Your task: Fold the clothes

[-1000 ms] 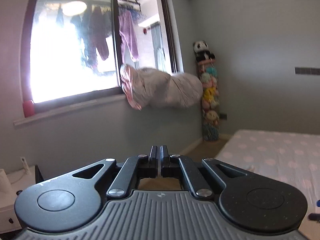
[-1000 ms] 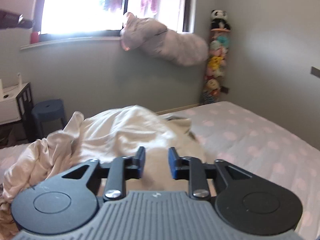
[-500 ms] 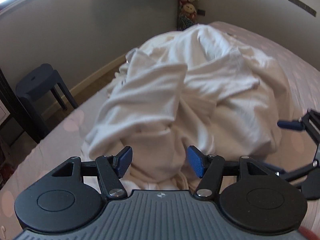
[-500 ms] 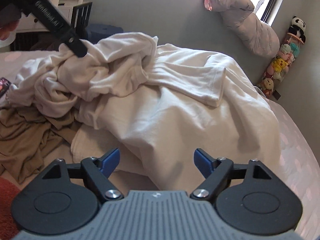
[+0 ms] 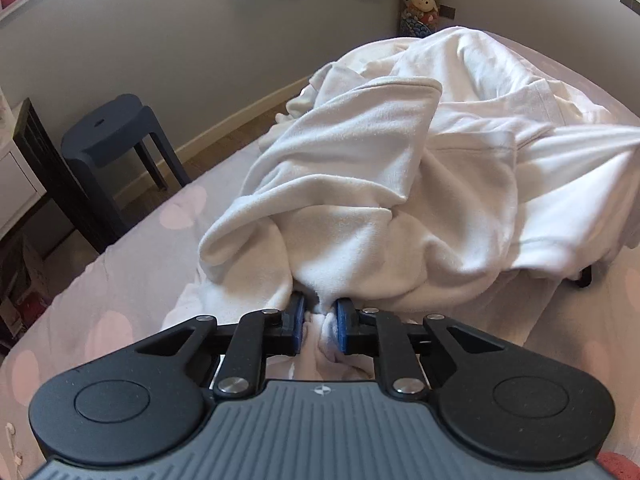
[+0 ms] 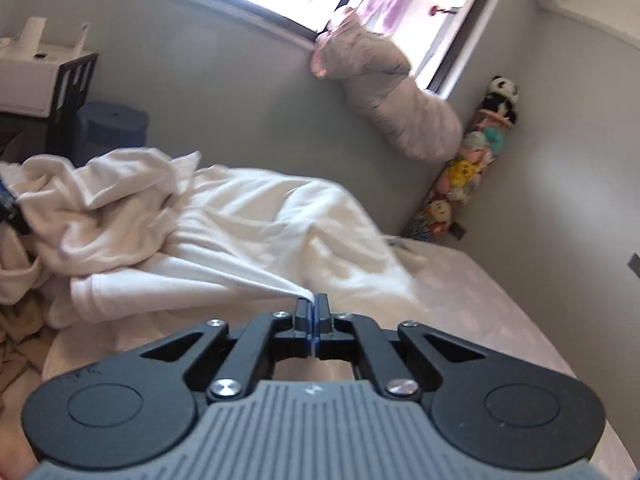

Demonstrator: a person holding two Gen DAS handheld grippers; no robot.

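Now both grippers, jaws just closed, pinch the white garment [image 5: 360, 184]: left gripper [image 5: 319, 322] a bunch, right gripper [image 6: 313, 312] a corner. Lift evenly, pulling apart to spread it.

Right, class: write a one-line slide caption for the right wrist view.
Right hand-held gripper pinches a corner of the white garment on the bed.

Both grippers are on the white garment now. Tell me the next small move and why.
Probably lift both grippers and draw them apart. The left gripper has just closed on a thick bunch of the white garment, and the right gripper has just closed on a thin corner, already pulled taut. The rest lies crumpled on the bed, so it needs spreading before any fold.
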